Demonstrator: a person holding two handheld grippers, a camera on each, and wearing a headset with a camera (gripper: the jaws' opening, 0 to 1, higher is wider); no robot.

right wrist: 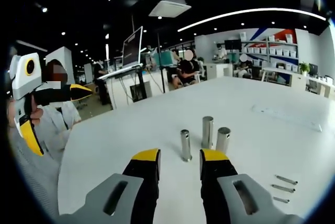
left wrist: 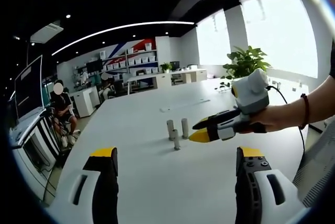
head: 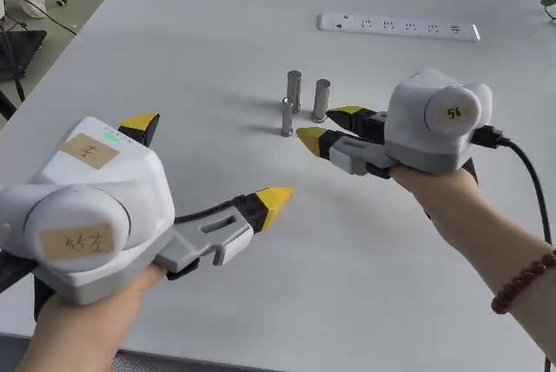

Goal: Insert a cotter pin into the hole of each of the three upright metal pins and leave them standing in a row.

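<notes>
- The left claw (head: pixel 207 162) hangs over the near part of the white worktop (head: pixel 217 33), its jaws spread wide and gripping nothing.
- The right claw (head: pixel 328 125) has its jaws a little apart, with its tips just beside the metal pins (head: pixel 321 100).
- The three metal pins stand upright mid-worktop in a tight triangle.
- Three cotter pins (right wrist: pixel 282 188) lie flat on the worktop, apart from the metal pins.

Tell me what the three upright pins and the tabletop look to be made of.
Upright pins: metal, likely steel, silver-grey with soft highlights along the sides. Tabletop: smooth matte white, probably laminate; it shows only faint shadows, no glare.
</notes>
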